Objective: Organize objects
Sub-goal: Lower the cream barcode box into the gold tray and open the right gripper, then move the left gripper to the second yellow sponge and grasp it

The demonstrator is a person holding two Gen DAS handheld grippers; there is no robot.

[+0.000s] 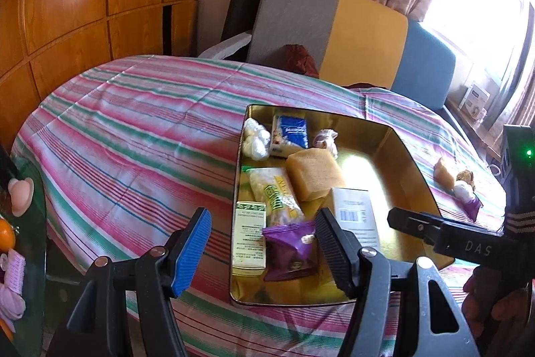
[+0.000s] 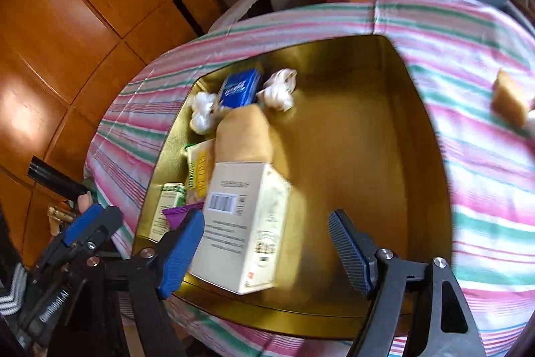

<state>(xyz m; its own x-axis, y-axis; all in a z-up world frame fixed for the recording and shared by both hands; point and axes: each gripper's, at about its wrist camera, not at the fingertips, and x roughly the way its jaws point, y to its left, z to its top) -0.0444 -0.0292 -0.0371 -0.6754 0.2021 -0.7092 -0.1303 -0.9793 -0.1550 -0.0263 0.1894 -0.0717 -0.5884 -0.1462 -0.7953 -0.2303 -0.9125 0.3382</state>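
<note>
A gold tray (image 1: 394, 156) sits on the striped cloth and holds several items. Among them are a blue packet (image 1: 290, 132), a yellow sponge (image 1: 314, 174), a yellow snack bag (image 1: 277, 196), a green-and-white box (image 1: 249, 233), a purple packet (image 1: 291, 251) and a white barcode box (image 1: 356, 213). My left gripper (image 1: 262, 218) hangs open above the tray's near-left corner, over the purple packet. My right gripper (image 2: 267, 223) is open over the white box (image 2: 247, 223), which lies in the tray (image 2: 351, 139); its right pad stands clear of the box.
On the cloth right of the tray lie a second sponge piece (image 1: 444, 173), a white ball and a purple packet (image 1: 471, 206). A grey, yellow and blue sofa back (image 1: 367, 35) stands behind, with a wooden wardrobe (image 1: 83, 5) left. A glass side table (image 1: 30, 223) carries small things.
</note>
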